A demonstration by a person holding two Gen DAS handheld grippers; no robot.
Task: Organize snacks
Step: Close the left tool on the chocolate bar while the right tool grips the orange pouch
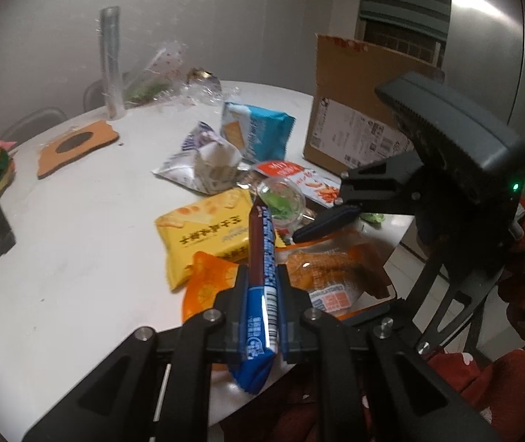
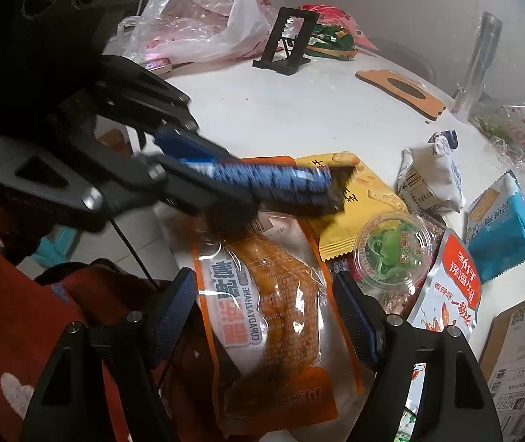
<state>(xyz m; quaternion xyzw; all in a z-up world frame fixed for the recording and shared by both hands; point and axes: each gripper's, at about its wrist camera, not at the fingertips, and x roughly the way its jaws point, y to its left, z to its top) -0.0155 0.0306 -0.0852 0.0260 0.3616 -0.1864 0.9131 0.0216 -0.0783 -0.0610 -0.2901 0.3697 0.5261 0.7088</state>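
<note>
My left gripper is shut on a long blue and brown snack stick, held above the pile at the table's near edge; the stick also shows in the right wrist view. My right gripper is open, its fingers on either side of an orange-edged clear pack of chicken feet, also seen in the left wrist view. Around them lie a yellow cracker bag, a clear cup of green candy, a red and white snack bag and a blue cracker bag.
A cardboard box stands at the table's right edge. A white wrapper, a cork mat, a foil roll, a black stand and plastic bags lie on the white round table.
</note>
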